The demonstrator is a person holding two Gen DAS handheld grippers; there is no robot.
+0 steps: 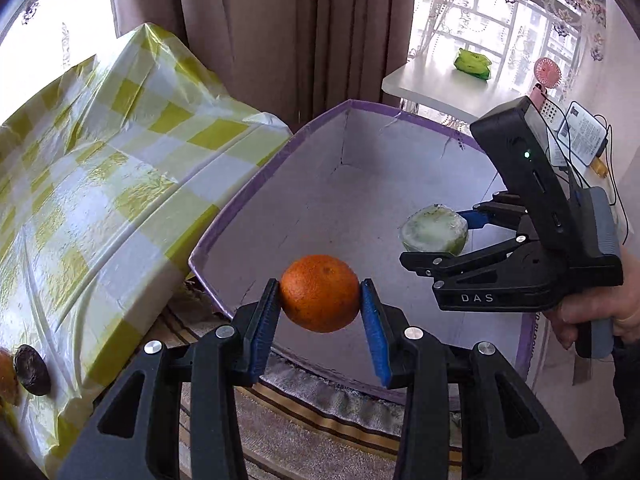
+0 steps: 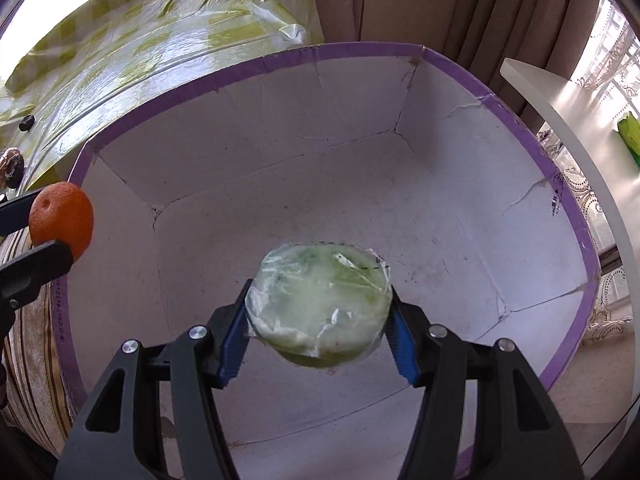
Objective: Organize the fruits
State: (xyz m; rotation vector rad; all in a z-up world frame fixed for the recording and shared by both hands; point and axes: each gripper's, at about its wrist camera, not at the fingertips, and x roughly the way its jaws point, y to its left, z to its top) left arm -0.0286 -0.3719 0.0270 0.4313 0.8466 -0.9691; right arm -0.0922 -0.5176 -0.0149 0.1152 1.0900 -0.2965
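Note:
My left gripper [image 1: 320, 300] is shut on an orange [image 1: 319, 293] and holds it above the near rim of a purple-edged cardboard box [image 1: 256, 184]. The orange also shows at the left of the right wrist view [image 2: 62, 218]. My right gripper [image 2: 318, 320] is shut on a green fruit half wrapped in plastic film [image 2: 319, 306] and holds it above the inside of the box [image 2: 576, 216]. The wrapped fruit [image 1: 434, 229] and right gripper [image 1: 440, 240] show at the right of the left wrist view. The box inside looks empty.
A table with a yellow checked cover [image 1: 100, 168] stands left of the box, with a dark fruit [image 1: 32, 370] and an orange-coloured one [image 1: 7, 378] on it. A white shelf [image 1: 440, 80] with a green bag [image 1: 473, 63] is behind. Curtains hang behind the box.

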